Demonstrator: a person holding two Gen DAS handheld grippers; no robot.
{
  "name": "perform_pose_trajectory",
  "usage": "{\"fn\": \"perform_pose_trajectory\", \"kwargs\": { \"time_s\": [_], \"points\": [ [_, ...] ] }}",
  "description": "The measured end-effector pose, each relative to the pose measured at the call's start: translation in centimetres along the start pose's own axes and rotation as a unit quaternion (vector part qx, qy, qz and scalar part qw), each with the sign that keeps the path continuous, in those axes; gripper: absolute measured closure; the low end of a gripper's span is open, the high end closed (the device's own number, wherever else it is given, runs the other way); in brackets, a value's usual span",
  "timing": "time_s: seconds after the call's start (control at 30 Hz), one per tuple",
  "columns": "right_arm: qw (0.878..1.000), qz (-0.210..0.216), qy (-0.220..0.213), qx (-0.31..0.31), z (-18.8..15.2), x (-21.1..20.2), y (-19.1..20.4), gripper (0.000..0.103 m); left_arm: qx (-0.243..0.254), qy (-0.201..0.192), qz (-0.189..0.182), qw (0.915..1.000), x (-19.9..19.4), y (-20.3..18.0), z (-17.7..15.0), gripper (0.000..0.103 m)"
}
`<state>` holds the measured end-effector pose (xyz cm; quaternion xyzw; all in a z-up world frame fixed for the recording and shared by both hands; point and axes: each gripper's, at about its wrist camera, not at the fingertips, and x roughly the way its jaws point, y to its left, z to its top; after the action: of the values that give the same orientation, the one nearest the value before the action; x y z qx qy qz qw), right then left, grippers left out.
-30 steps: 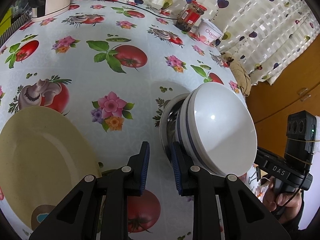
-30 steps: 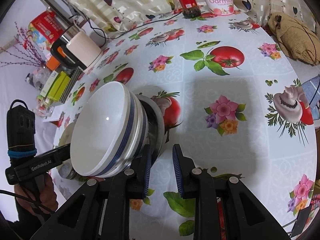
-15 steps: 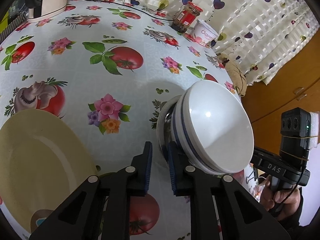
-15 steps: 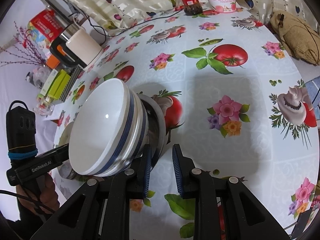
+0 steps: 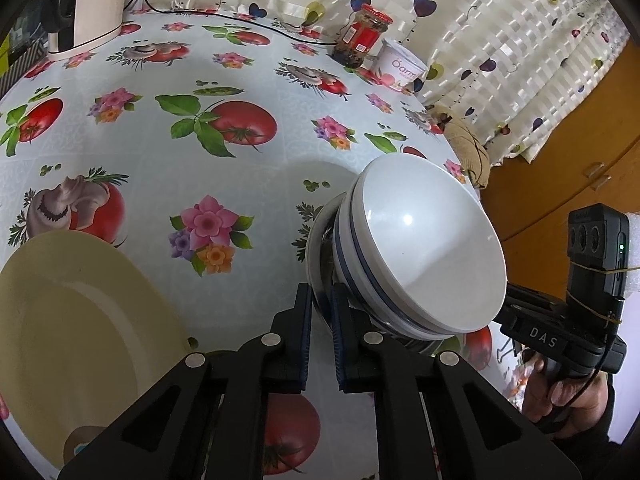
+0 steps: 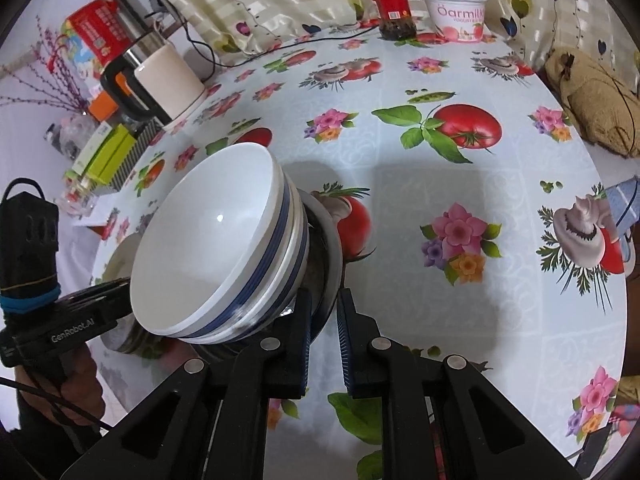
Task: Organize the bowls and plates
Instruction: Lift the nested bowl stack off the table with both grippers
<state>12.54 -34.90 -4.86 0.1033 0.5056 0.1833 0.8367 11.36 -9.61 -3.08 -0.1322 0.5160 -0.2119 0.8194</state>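
Note:
A stack of white bowls [image 5: 424, 256] with blue stripes sits in a steel dish [image 5: 318, 240], tilted in both views. My left gripper [image 5: 321, 298] has its jaws closing on the dish's near rim, and the pads touch it. From the opposite side my right gripper [image 6: 325, 300] is shut on the same steel dish [image 6: 335, 240], just under the bowls [image 6: 208, 248]. A cream plate [image 5: 80, 320] lies flat on the table at the lower left of the left wrist view. I cannot tell whether the dish rests on the table or hangs just above it.
The flowered tablecloth [image 5: 240, 184] covers the table. At the back stand a kettle [image 6: 168, 80], a red-lidded jar [image 6: 392, 8] and a yogurt tub [image 6: 456, 12]. A brown bag [image 6: 592, 100] lies at the right edge and boxes [image 6: 108, 152] at the left. A wooden cabinet [image 5: 560, 180] stands beyond.
My left jaws have narrowed from a wide gap onto the dish's rim. The right jaws have tightened slightly. The bowls and dish have stayed about where they were.

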Motion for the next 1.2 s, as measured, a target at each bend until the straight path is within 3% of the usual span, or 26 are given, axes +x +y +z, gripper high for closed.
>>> {"fn": "perform_pose_trajectory", "kwargs": {
  "time_s": [1.2],
  "points": [
    [1.0,0.006,-0.011,-0.002,-0.1,-0.8,-0.1,0.09,0.006,-0.014,0.002,0.9999,-0.8,-0.7,-0.3,0.094]
  ]
}}
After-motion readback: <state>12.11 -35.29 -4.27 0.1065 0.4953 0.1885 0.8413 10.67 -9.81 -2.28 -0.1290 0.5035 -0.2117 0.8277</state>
